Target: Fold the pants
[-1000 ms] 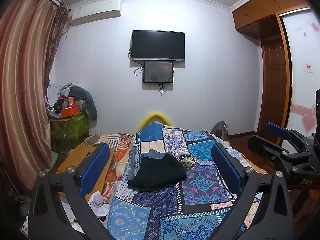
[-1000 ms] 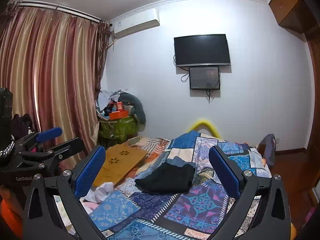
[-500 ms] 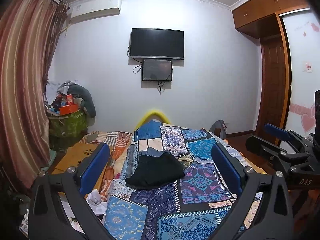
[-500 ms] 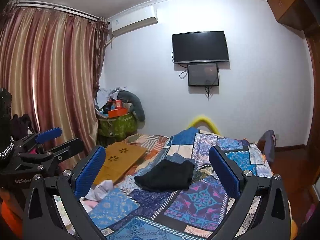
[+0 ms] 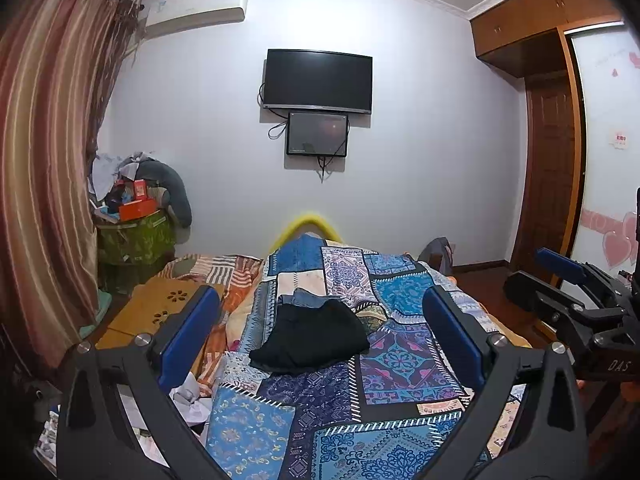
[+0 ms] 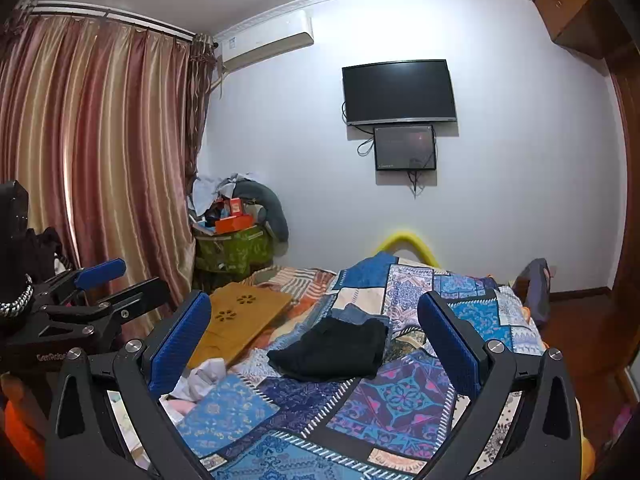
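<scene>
Black pants [image 5: 310, 336] lie folded in a heap on the blue patchwork bedspread [image 5: 400, 364], partly over a denim garment [image 5: 306, 299]. They also show in the right wrist view [image 6: 332, 348]. My left gripper [image 5: 320, 328] is open and empty, held above the near end of the bed, well short of the pants. My right gripper [image 6: 316, 334] is open and empty, likewise back from the pants. Each gripper shows in the other's view: the right gripper at the right edge [image 5: 568, 292], the left gripper at the left edge [image 6: 100, 292].
A wooden lap tray [image 6: 240, 324] lies on the bed's left side beside crumpled white cloth [image 6: 200, 380]. A cluttered green stand [image 5: 132, 236] is by the curtain [image 6: 100, 160]. A TV [image 5: 318, 80] hangs on the far wall. A wardrobe [image 5: 560, 140] stands right.
Both grippers have tilted slightly, so the bed and pants shift a little in view. Both stay open and empty. The pants have not moved.
</scene>
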Tool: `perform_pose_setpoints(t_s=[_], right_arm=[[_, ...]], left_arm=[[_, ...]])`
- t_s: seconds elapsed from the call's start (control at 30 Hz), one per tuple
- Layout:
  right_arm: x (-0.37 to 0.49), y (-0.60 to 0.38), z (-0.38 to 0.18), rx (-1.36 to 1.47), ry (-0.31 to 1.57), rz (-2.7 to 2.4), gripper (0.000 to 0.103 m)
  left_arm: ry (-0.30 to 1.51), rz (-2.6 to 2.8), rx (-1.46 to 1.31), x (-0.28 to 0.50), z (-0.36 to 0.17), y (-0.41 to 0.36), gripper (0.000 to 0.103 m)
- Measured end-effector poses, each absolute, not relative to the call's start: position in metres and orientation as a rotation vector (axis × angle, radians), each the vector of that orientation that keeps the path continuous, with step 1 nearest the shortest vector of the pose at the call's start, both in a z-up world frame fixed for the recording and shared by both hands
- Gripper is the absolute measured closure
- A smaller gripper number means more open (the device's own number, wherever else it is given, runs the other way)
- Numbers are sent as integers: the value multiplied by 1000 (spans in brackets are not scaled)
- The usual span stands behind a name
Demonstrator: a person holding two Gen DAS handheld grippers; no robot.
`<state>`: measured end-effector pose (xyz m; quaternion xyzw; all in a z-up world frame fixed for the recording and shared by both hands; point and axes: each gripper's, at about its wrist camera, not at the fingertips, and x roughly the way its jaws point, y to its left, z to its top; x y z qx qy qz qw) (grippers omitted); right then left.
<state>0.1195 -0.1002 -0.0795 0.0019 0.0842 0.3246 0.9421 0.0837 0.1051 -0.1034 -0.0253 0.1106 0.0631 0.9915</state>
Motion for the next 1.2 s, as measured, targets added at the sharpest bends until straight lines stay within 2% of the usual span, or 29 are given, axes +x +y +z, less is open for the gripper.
perform_pose_setpoints(t_s=[1.2], right_arm=[[115,-105,-77,24,160,651,0]], left_arm=[[214,82,-10,79,-101,92,0]])
